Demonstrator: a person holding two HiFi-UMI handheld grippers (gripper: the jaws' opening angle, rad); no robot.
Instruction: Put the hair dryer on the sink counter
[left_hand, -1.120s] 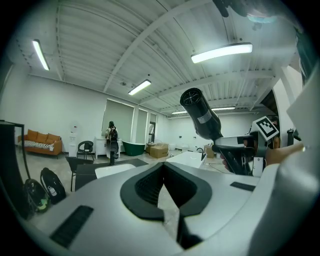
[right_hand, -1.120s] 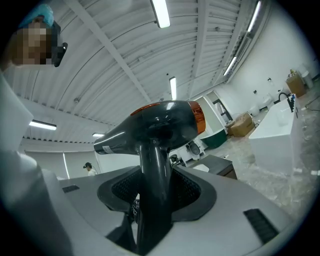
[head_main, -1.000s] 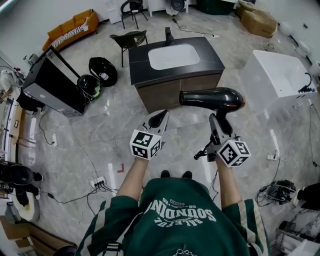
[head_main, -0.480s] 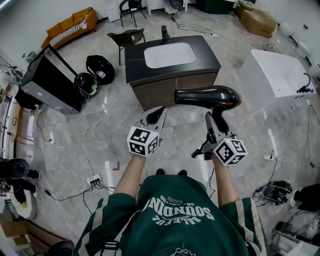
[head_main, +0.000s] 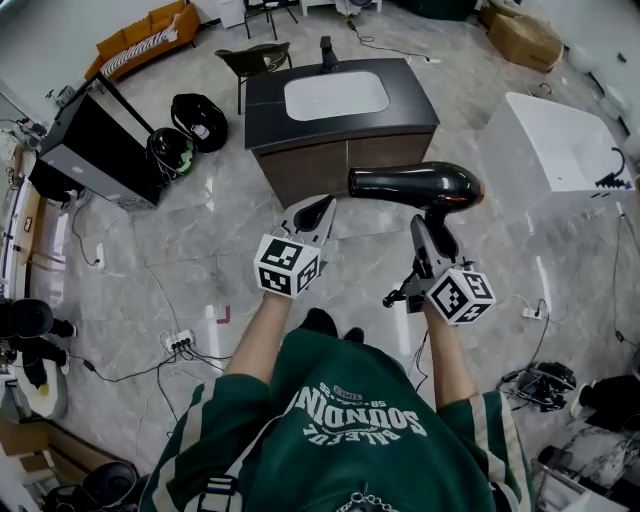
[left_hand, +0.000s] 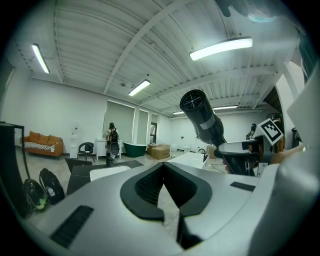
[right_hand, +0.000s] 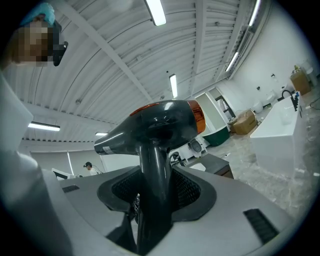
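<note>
The right gripper (head_main: 430, 228) is clamping its jaws on the handle of the black hair dryer (head_main: 415, 185), which is hanging in the air above the marble floor (head_main: 200, 250) with its barrel lying level and its nozzle pointing to the person's left. The left gripper (head_main: 318, 212) is carrying nothing, its jaws are pressing together, and it is hovering just beside the nozzle. The dryer is sitting in front of the dark table (head_main: 265, 105) with the white sink basin (head_main: 335, 96), not touching it.
</note>
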